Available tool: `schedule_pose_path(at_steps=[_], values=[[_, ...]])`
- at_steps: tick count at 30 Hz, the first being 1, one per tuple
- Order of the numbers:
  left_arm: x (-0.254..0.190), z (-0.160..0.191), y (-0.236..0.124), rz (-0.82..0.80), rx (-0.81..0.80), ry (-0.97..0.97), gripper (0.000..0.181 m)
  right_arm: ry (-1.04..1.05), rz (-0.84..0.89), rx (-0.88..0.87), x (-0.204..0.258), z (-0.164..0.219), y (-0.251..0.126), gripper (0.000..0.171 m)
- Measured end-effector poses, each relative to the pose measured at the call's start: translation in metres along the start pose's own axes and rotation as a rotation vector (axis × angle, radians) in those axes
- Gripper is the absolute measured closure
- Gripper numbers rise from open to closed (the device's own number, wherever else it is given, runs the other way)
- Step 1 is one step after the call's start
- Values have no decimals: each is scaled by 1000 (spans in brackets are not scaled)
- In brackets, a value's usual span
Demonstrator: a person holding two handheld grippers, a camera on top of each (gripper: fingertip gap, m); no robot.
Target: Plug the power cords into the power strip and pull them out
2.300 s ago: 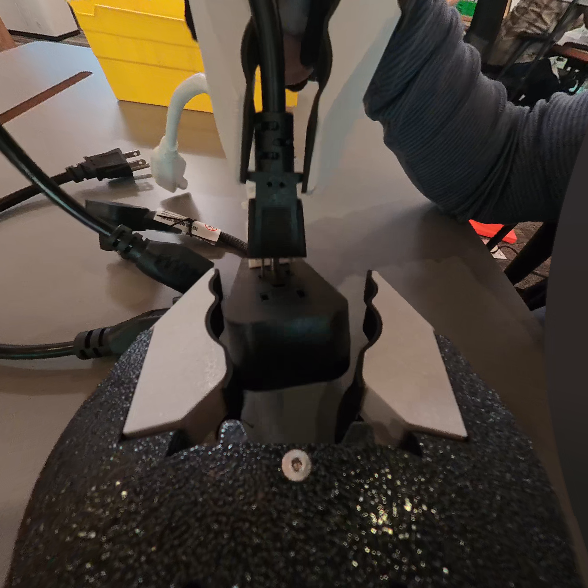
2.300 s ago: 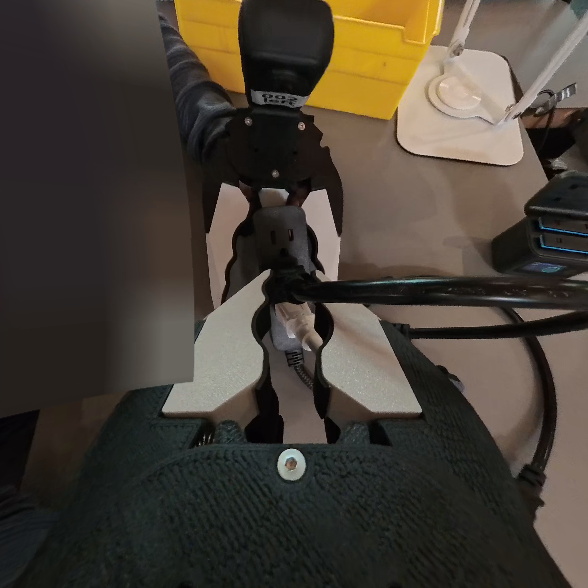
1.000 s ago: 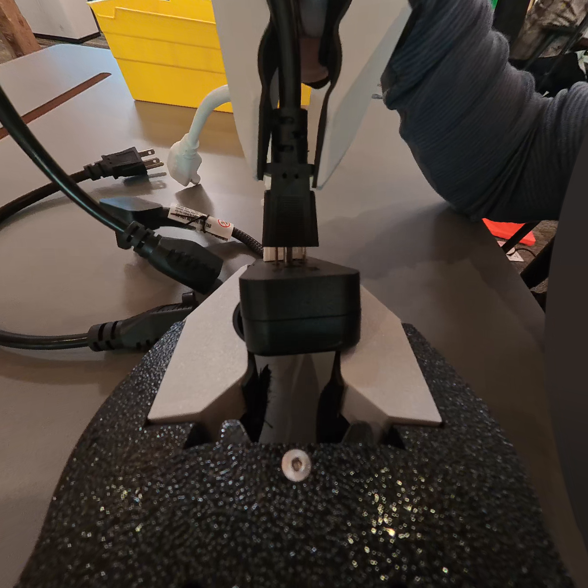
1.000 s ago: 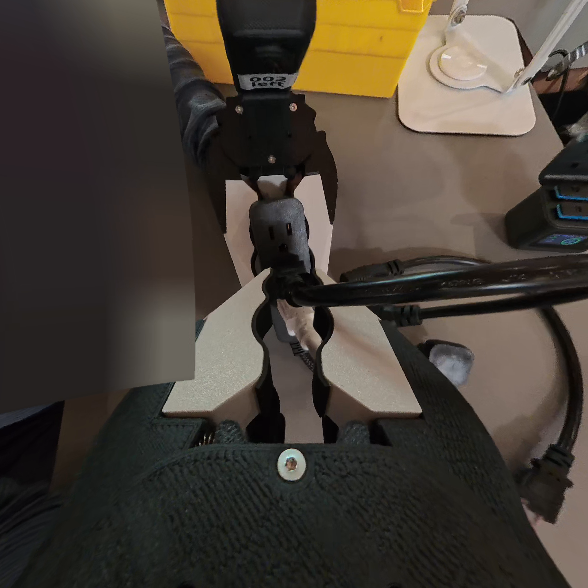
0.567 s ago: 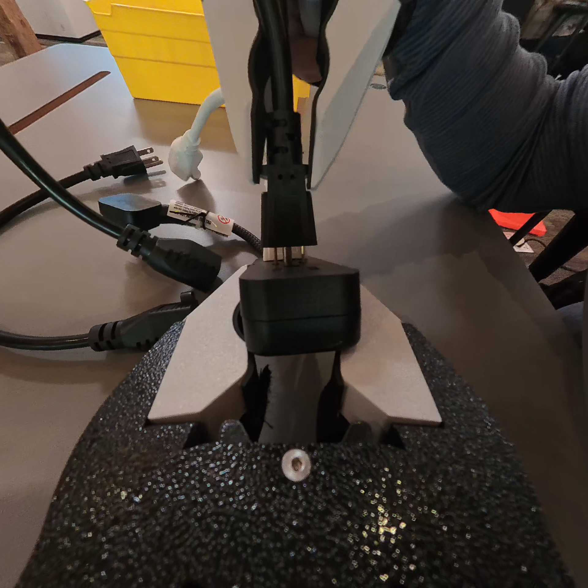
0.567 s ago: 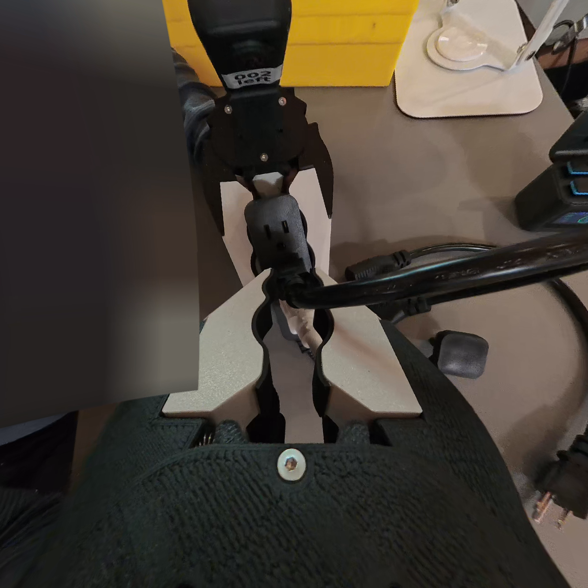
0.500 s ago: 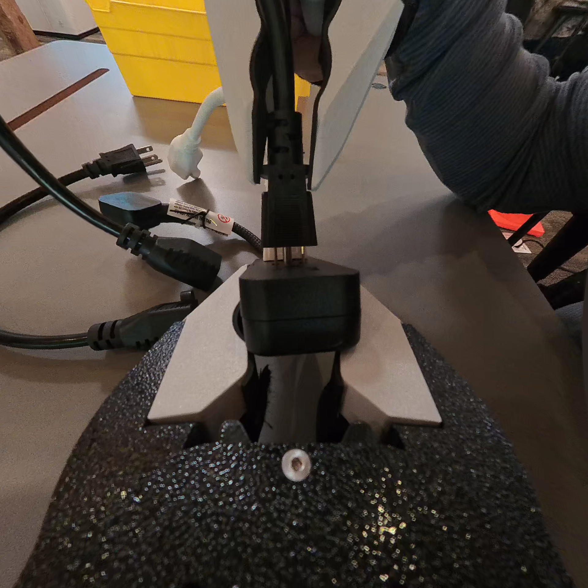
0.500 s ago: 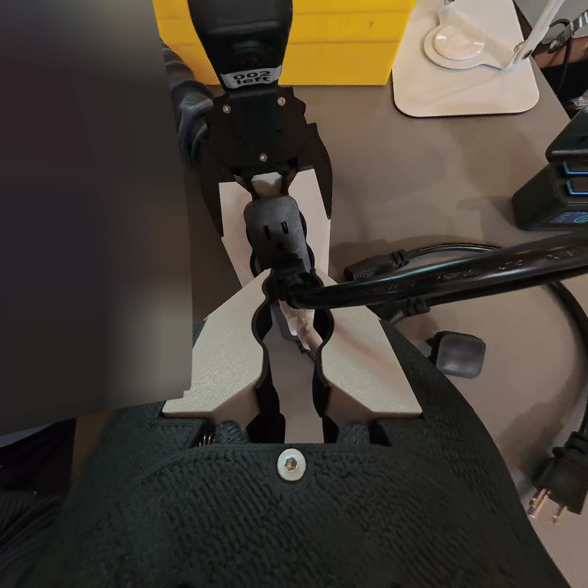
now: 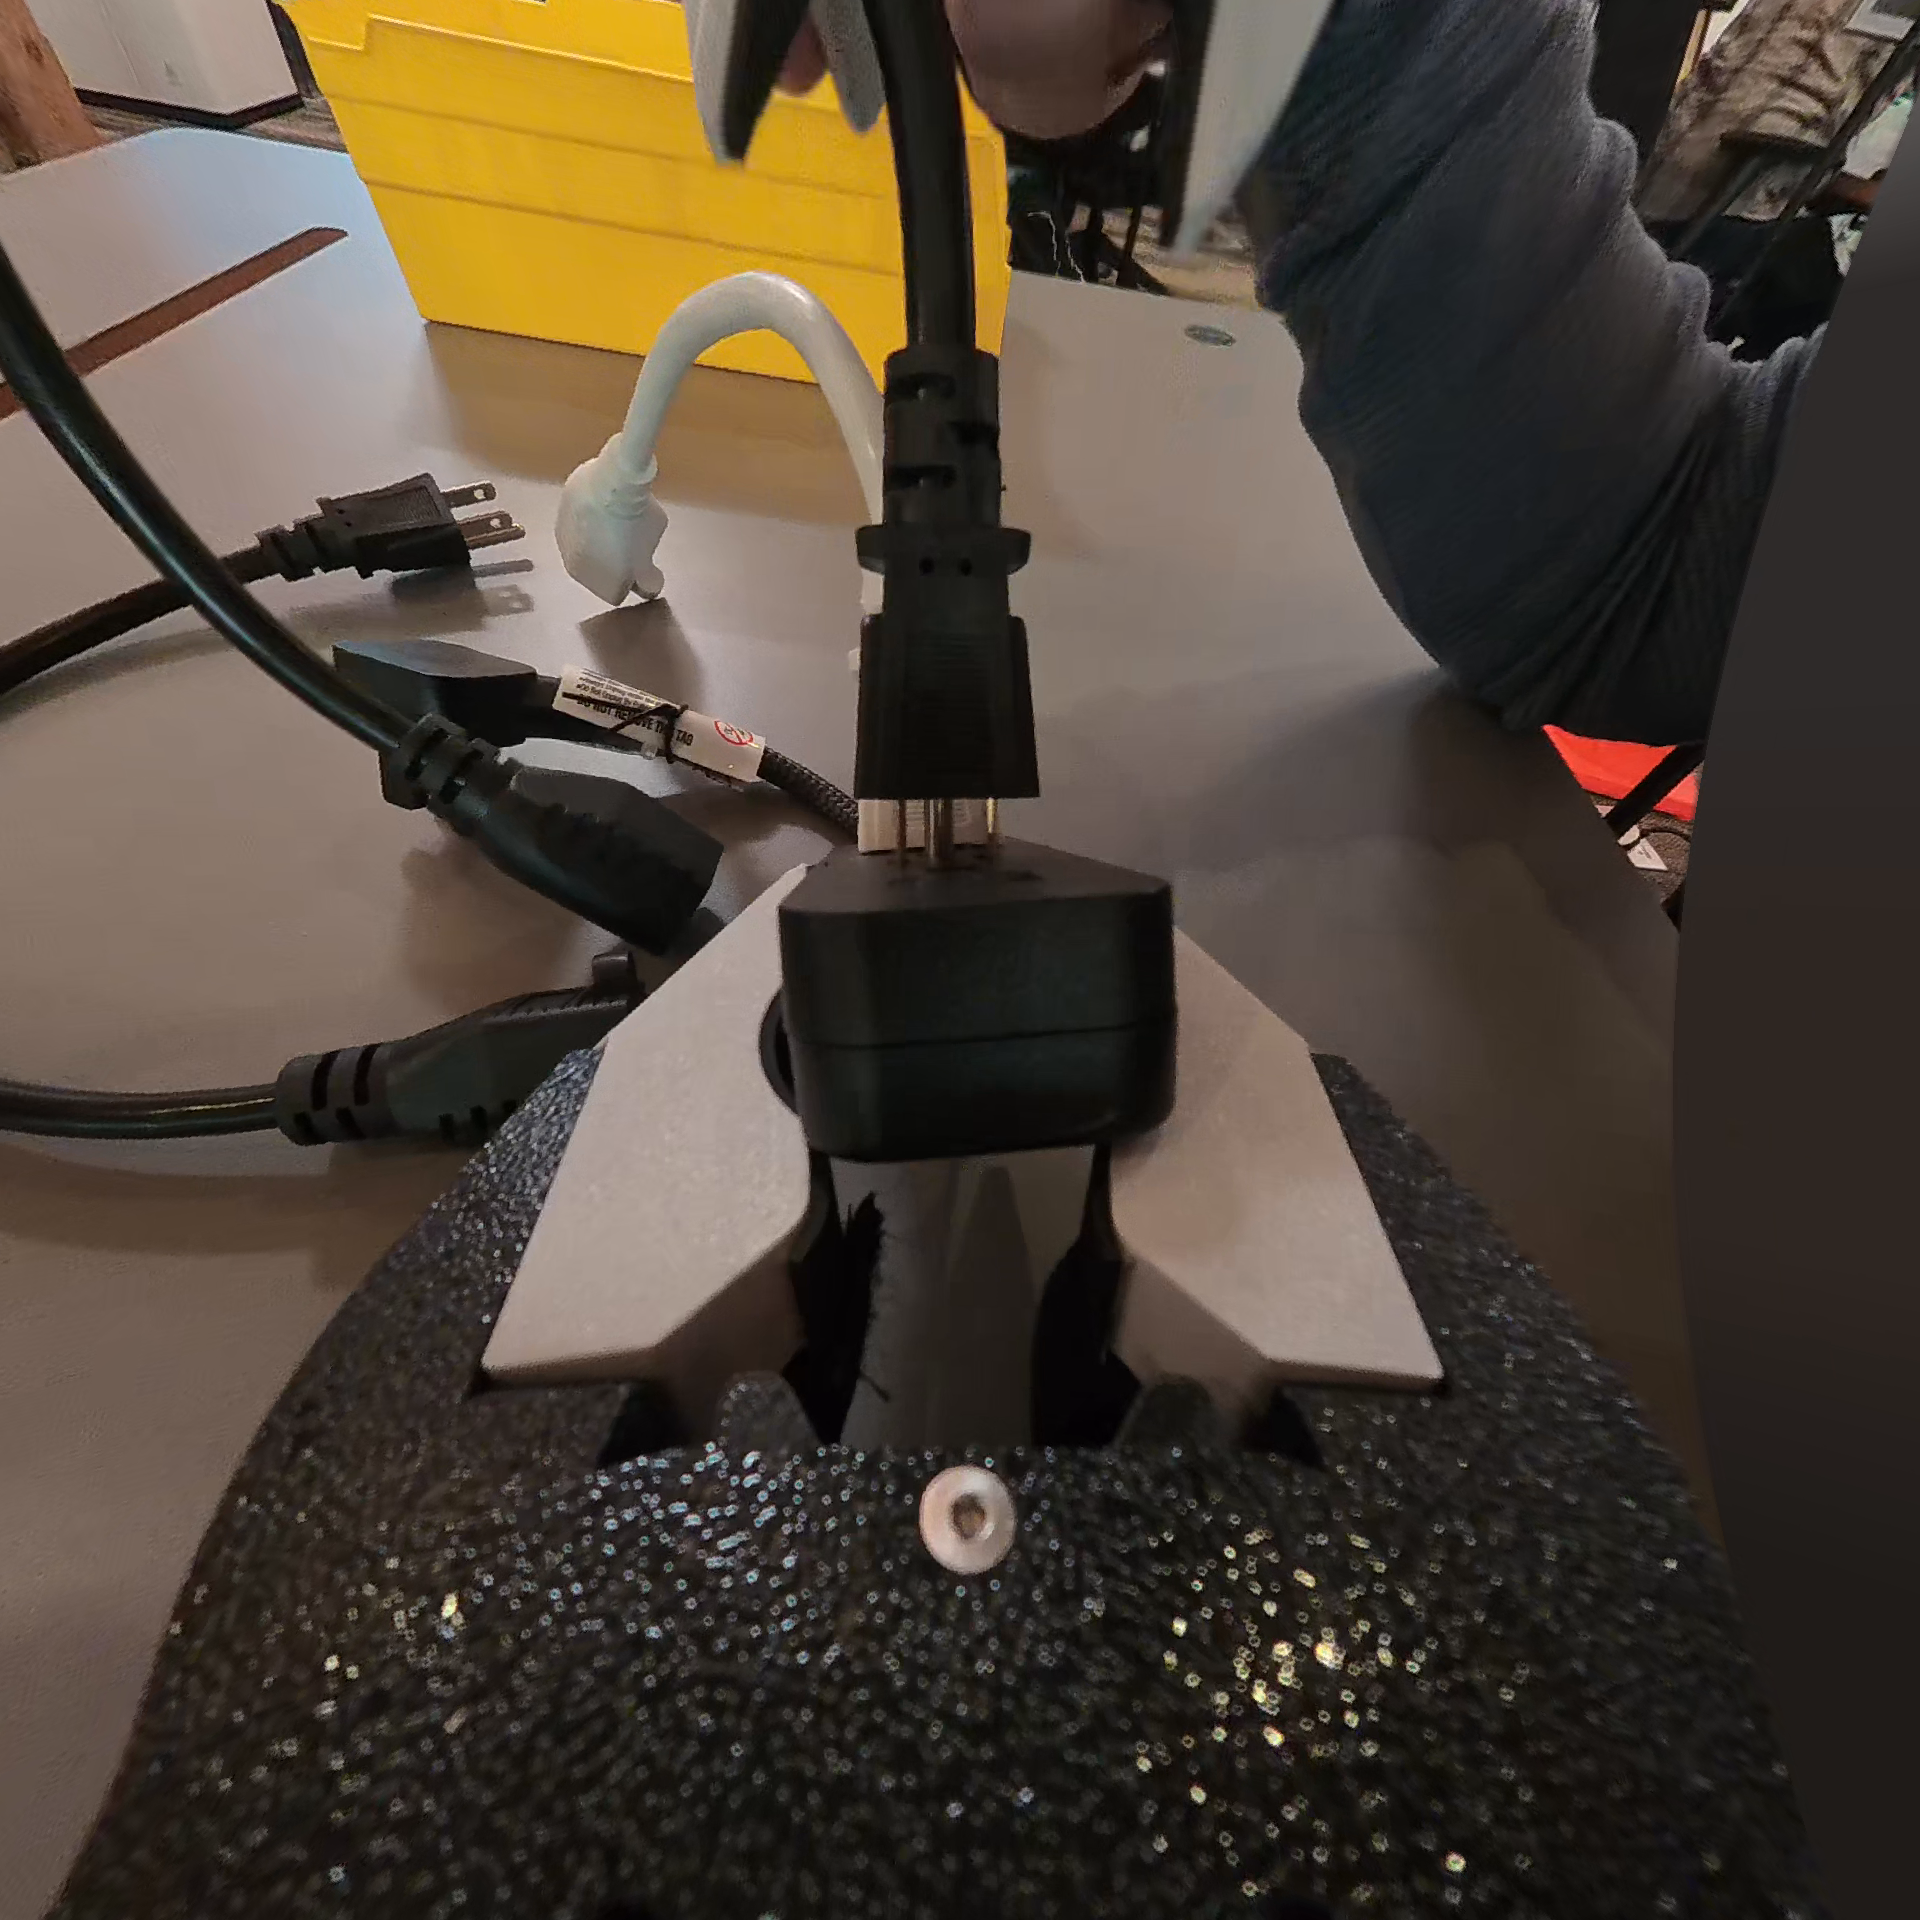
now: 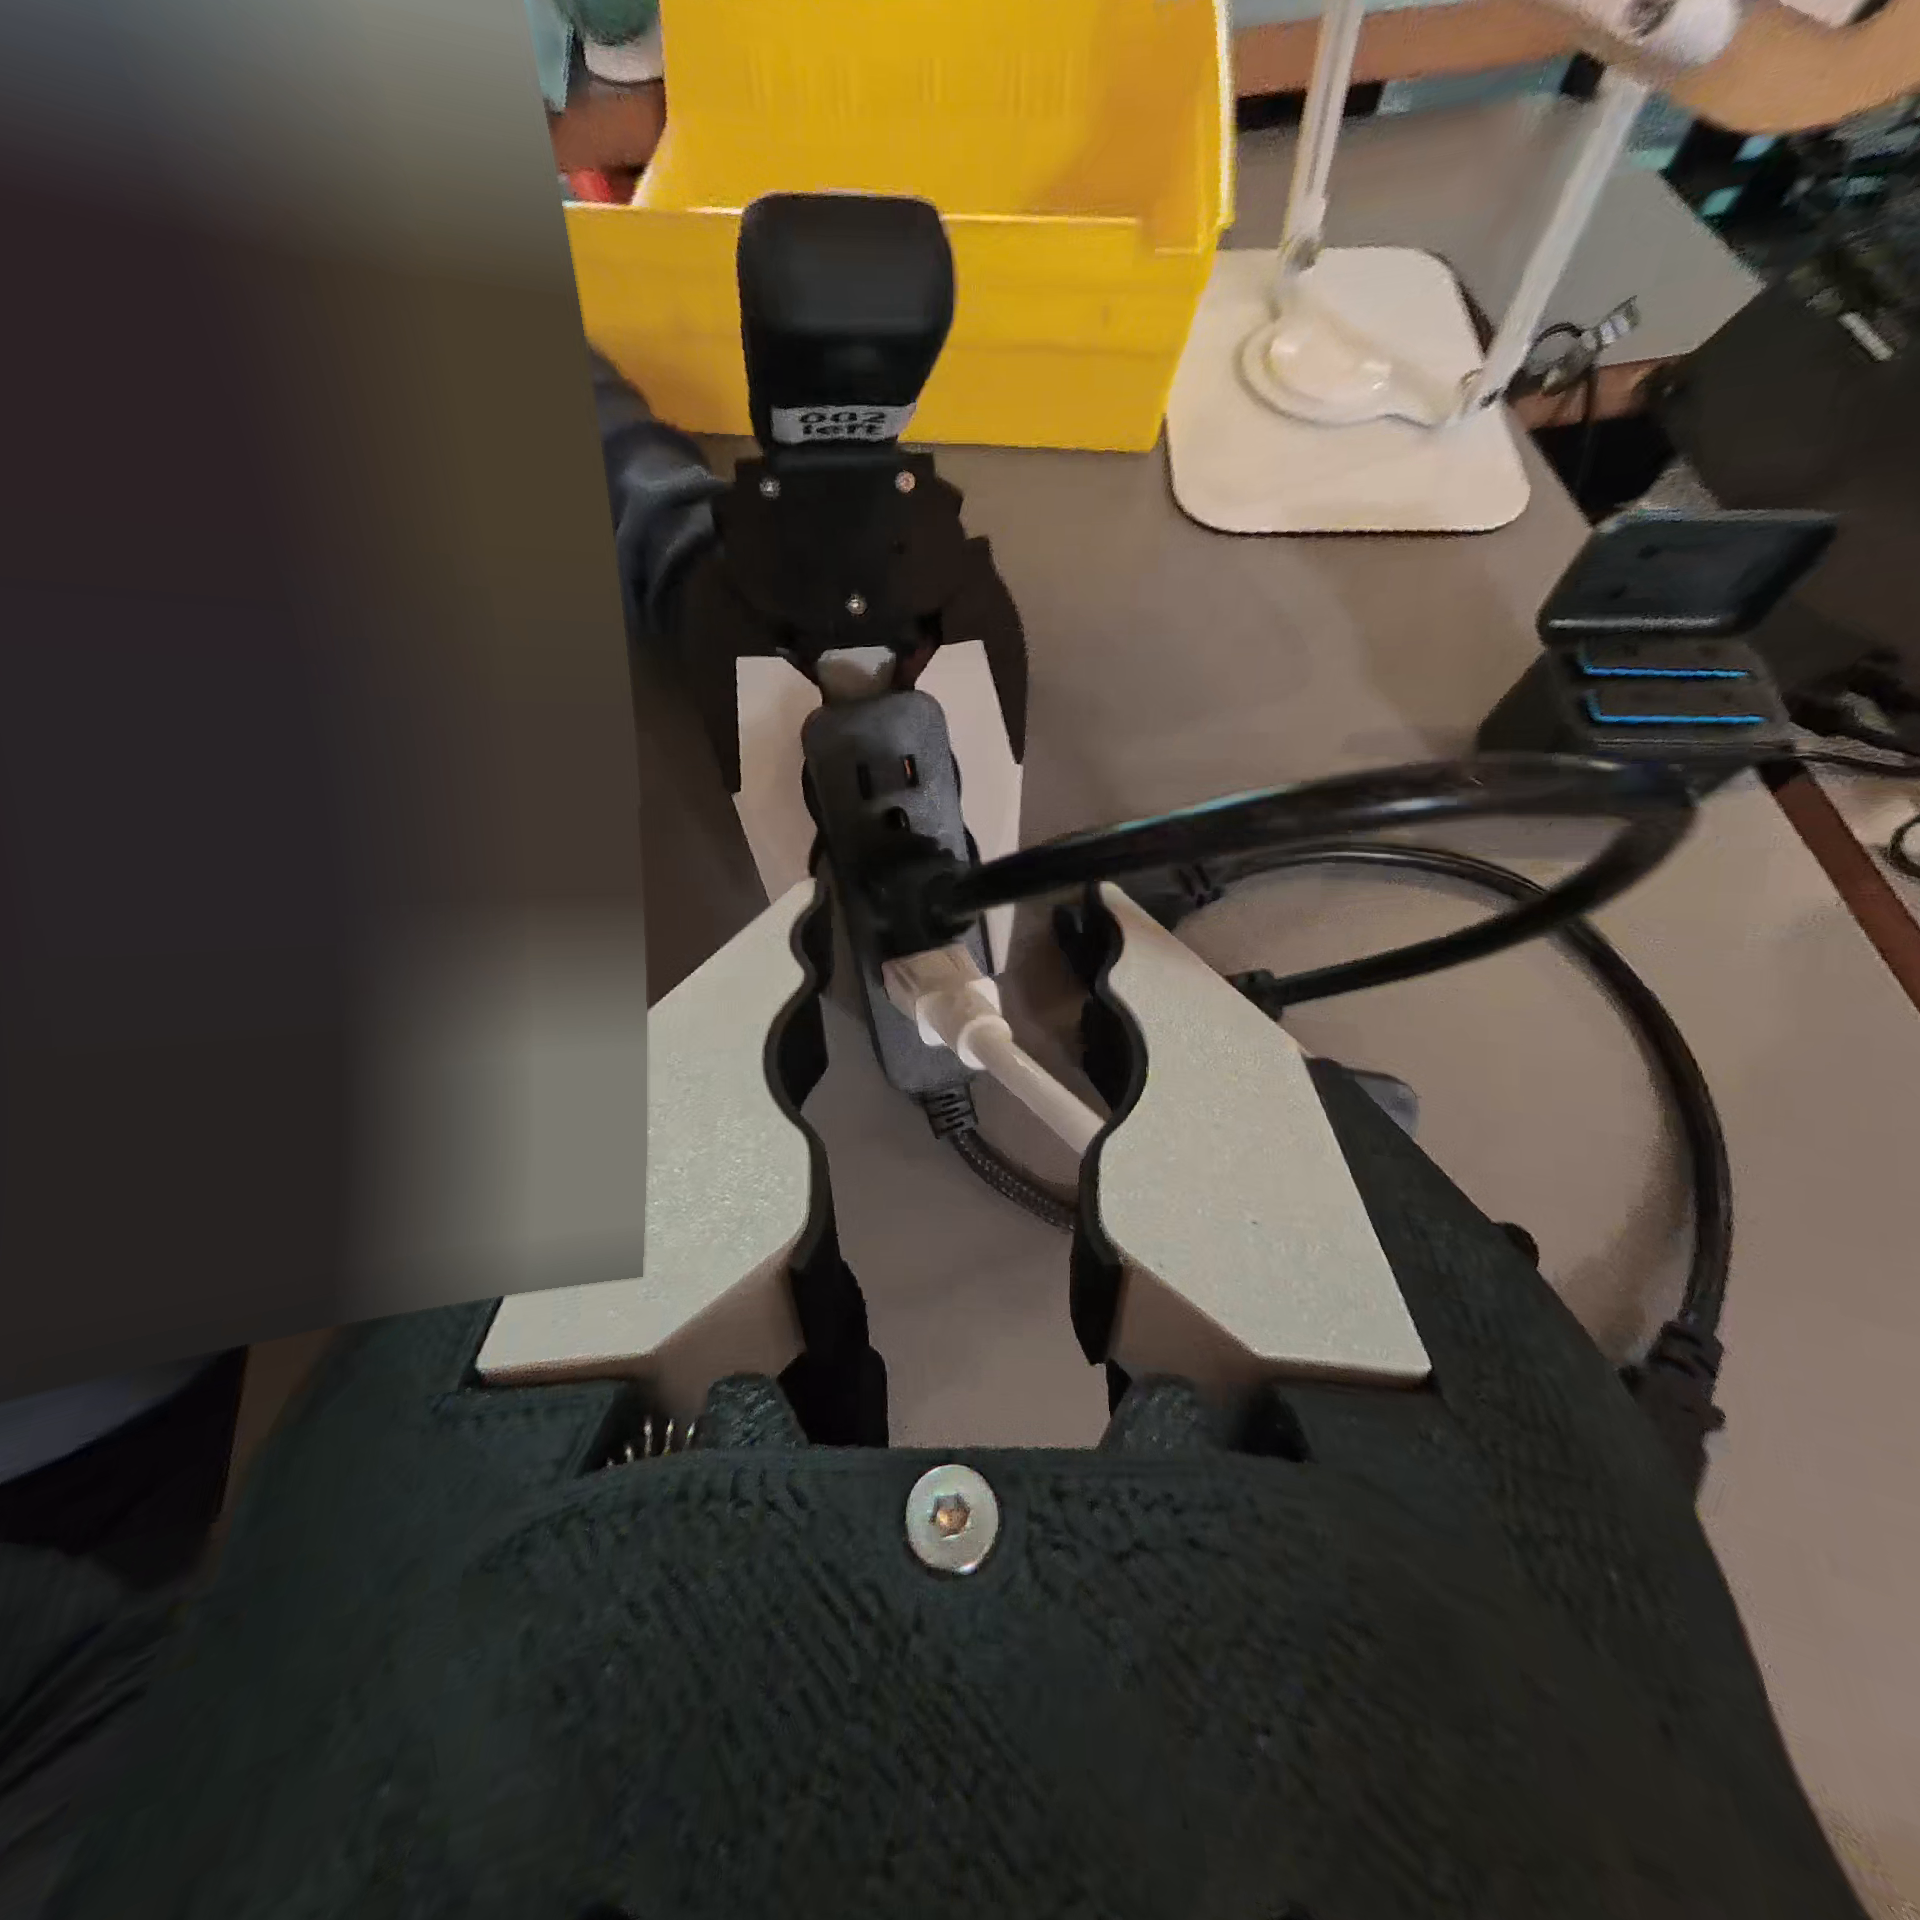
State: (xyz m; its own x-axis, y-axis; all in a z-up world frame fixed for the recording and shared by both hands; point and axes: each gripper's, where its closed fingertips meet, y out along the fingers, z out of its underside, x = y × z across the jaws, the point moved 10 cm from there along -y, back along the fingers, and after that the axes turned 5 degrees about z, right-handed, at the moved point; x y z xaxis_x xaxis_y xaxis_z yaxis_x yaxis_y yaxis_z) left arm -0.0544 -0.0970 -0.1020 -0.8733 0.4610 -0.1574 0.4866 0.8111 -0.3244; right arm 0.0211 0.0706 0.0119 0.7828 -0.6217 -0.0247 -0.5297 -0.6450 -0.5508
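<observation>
From your left wrist, your left gripper (image 9: 977, 997) is clenched on the end of the power strip (image 9: 977, 1013), held level above the table (image 9: 208, 935); the black plug (image 9: 943, 707) stands in it, prongs partly showing. From your right wrist, your right gripper (image 10: 951, 997) is released, fingers spread either side of the strip's near end, clear of the plug.
</observation>
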Motion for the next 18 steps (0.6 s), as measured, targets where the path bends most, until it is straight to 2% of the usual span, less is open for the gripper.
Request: schedule_pose_path(at_steps=[7, 12, 18], values=[[3, 0, -2, 13, -21, -37, 131, 16, 160, -19, -6, 3, -29, 126], [9, 0, -5, 36, -50, -98, 131, -110, 451, -27, -1, -2, -61, 125], [10, 0, -5, 39, -55, -107, 132, -423, 866, -89, 24, -25, -91, 131]])
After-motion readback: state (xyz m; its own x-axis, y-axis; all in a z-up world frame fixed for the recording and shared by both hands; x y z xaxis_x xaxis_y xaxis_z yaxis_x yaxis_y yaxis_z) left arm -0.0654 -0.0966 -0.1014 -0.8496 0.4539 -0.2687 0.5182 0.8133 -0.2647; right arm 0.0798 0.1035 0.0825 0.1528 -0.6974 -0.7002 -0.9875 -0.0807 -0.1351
